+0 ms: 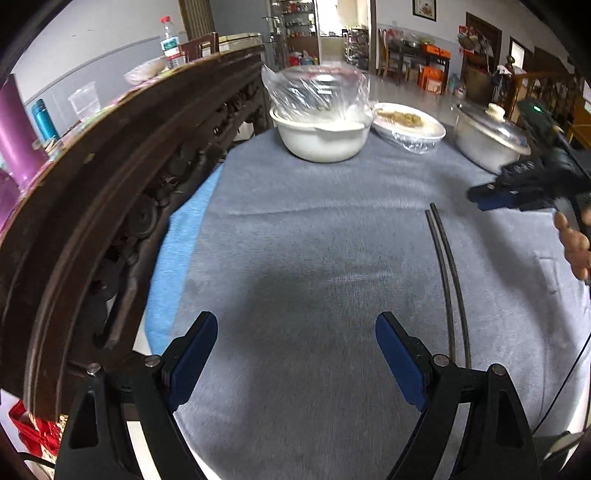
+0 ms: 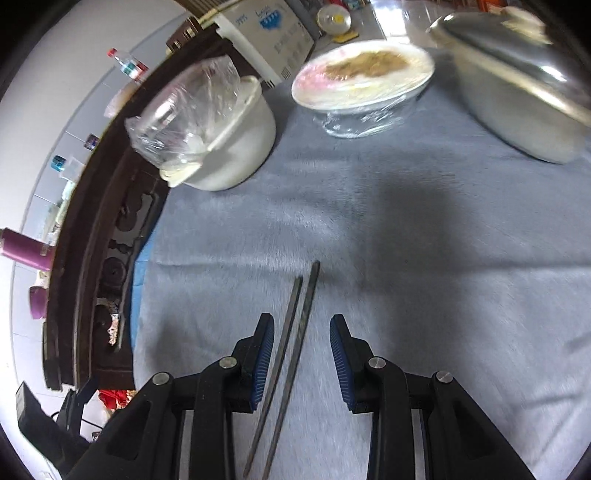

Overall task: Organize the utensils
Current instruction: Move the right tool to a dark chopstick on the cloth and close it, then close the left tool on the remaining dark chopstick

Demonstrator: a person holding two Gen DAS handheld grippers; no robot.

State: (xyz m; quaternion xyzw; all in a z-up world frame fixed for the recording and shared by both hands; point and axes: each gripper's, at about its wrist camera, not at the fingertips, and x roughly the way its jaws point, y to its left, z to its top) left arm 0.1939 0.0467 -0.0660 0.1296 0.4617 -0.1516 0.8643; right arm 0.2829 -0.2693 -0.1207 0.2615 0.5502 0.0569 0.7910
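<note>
Dark, thin chopsticks (image 2: 291, 354) lie side by side on the grey cloth (image 2: 424, 295) of the tabletop, tips pointing toward the dishes, near its right-hand part as the left cam shows them (image 1: 448, 280). The right claw (image 2: 302, 360) is spread, w/ both sticks running through the gap between its blue pads (image 2: 263, 363) — no pad touching them as far as I can tell, so nothing is pinched yet. The left claw (image 1: 296, 354) is spread too, empty, hovering over bare cloth just left of the pair.

Progress, as I judge it: the sticks look already paired and roughly parallel; what's left is gripping them and putting them wherever they belong — no holder or rack is visible.

Further out: white pot (image 2: 236, 144) w/ a clear plastic bag over it, film-wrapped plate of food (image 2: 364, 74), lidded metal pot (image 2: 517, 92), carved dark wood rail (image 1: 110, 192).

Writing: a white box (image 2: 266, 33) behind the pot has blue print, too blurred to read; the water bottle (image 1: 170, 42) label is illegible as well.
</note>
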